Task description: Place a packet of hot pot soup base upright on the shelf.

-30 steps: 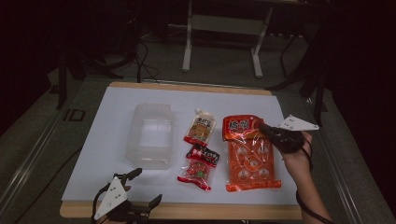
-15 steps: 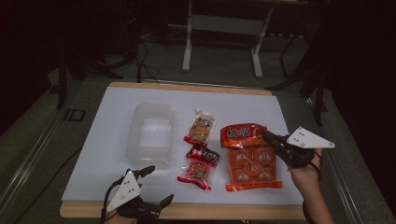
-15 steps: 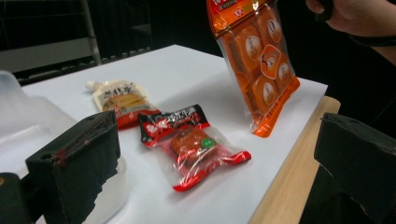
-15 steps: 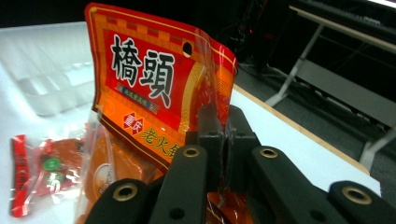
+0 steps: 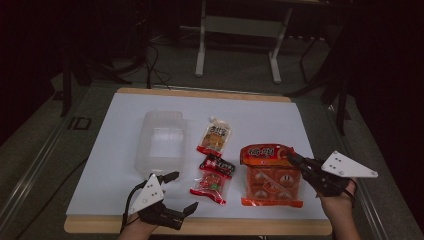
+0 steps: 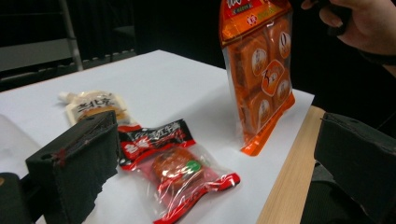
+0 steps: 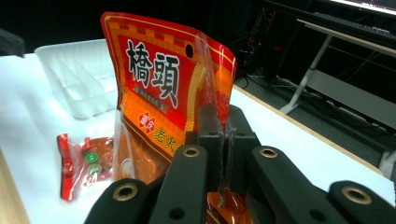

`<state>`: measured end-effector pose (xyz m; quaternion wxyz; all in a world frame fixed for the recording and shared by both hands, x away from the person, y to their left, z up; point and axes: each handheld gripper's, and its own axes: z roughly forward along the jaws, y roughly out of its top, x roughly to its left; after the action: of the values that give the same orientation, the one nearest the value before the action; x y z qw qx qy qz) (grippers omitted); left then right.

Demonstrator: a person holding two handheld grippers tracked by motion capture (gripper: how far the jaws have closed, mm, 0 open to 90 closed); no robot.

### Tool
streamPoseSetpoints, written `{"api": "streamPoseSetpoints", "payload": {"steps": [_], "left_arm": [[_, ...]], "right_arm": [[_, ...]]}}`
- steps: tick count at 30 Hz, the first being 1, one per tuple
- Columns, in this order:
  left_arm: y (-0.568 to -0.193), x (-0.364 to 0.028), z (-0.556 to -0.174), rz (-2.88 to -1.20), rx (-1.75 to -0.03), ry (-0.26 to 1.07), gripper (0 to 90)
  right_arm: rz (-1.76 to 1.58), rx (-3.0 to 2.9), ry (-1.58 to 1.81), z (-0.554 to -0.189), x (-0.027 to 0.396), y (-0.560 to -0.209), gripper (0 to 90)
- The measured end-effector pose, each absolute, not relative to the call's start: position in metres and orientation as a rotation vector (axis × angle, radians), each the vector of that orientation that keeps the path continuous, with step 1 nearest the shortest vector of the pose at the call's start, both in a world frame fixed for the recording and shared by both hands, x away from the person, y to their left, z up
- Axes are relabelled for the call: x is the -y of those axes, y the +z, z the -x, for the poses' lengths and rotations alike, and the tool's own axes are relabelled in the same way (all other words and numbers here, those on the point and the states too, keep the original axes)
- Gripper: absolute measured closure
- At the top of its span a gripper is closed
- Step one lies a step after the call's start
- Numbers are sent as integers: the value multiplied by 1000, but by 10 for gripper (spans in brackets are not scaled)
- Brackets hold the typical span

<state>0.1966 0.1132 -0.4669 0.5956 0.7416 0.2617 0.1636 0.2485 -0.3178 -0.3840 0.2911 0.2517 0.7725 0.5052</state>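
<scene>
A large orange snack bag (image 5: 270, 177) lies at the table's right front with its top edge raised. My right gripper (image 5: 294, 159) is shut on that top edge; in the right gripper view the jaws (image 7: 223, 133) pinch the bag (image 7: 159, 79) just right of its red label. From the left gripper view the bag (image 6: 261, 70) hangs nearly upright, its bottom edge on the table. My left gripper (image 5: 181, 192) stands open near the front edge, left of a small red snack pack (image 5: 212, 180). That pack (image 6: 180, 170) lies between the wide jaws (image 6: 219, 147), untouched.
A clear plastic tray (image 5: 162, 142) sits left of centre on the white tabletop (image 5: 260, 120). A beige spouted pouch (image 5: 215, 136) lies behind the red pack. A wooden strip (image 5: 240, 227) edges the table's front. Metal stand legs (image 5: 202, 45) rise on the floor beyond.
My right gripper has drawn back toward the front right and risen, lifting the orange bag's top edge. My left gripper has shifted right and slightly up, still open.
</scene>
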Motion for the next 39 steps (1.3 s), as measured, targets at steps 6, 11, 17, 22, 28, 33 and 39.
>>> {"api": "streamPoseSetpoints", "payload": {"steps": [6,11,17,22,28,33,39], "left_arm": [[-463,-101,-201,-1725,-574,365,8],[-456,-90,-204,-1728,-530,359,7],[-446,-73,-211,-1751,-460,342,7],[-441,-60,-223,-1757,-433,342,7],[-437,-51,-238,-1736,-433,306,7],[-441,-41,-248,-1736,-417,274,8],[-449,-25,-255,-1748,-384,261,7]], "right_arm": [[-663,-2060,1357,-237,323,-384,879],[-662,-2059,1350,-232,324,-384,879],[-656,-2056,1339,-229,324,-384,878],[-647,-2055,1338,-225,324,-384,878],[-644,-2054,1350,-220,328,-385,878],[-649,-2055,1361,-217,330,-386,877],[-652,-2054,1364,-216,332,-387,877]]}}
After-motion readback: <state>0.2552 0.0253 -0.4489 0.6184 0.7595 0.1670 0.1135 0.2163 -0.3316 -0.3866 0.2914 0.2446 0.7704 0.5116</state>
